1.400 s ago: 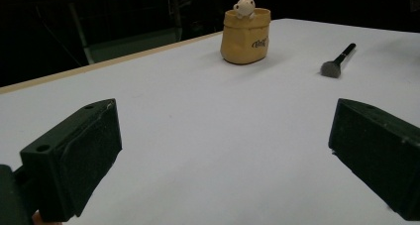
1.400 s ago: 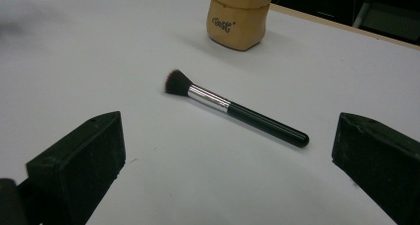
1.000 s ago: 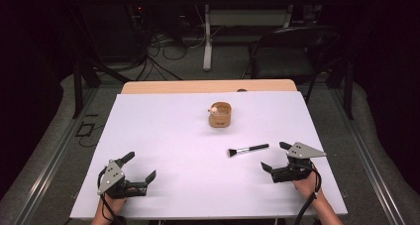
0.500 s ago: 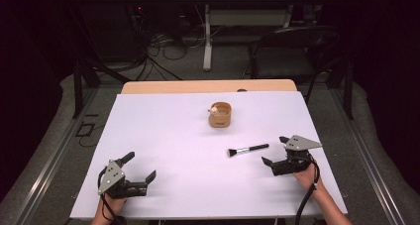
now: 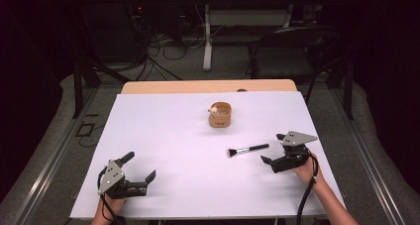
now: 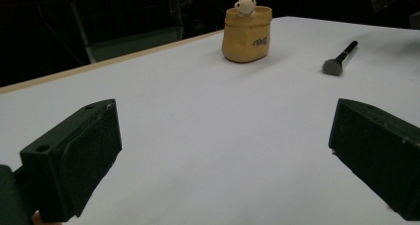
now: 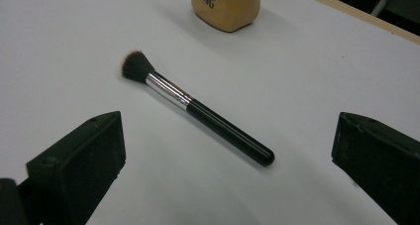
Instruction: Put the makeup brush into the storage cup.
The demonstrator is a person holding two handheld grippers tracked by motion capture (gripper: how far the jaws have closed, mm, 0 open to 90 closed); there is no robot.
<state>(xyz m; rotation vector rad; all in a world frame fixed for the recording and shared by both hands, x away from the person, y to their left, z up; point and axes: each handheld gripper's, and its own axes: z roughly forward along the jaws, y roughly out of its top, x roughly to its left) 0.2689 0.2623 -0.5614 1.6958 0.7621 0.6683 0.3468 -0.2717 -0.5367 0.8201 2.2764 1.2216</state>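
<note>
A black-handled makeup brush [image 5: 247, 149] lies flat on the white table cover [image 5: 168, 136], bristles pointing left. In the right gripper view the brush [image 7: 198, 108] lies just ahead of and between the jaws. My right gripper [image 5: 272, 147] stands open just right of the handle's end, touching nothing. A tan pouch-shaped pot [image 5: 220, 115] with a small pale figure in it stands upright at the middle back. My left gripper [image 5: 140, 166] rests open near the front left, with the pot [image 6: 246, 31] and the brush [image 6: 341, 58] far ahead of it.
The table's wooden back edge [image 5: 208, 86] shows beyond the white cover. A dark chair [image 5: 297, 46] and a tangle of floor cables [image 5: 158, 51] lie behind the table. Bare white surface spreads between the two grippers.
My right gripper has moved a little forward and left, closing in on the brush handle. The left gripper, brush and pot have stayed put.
</note>
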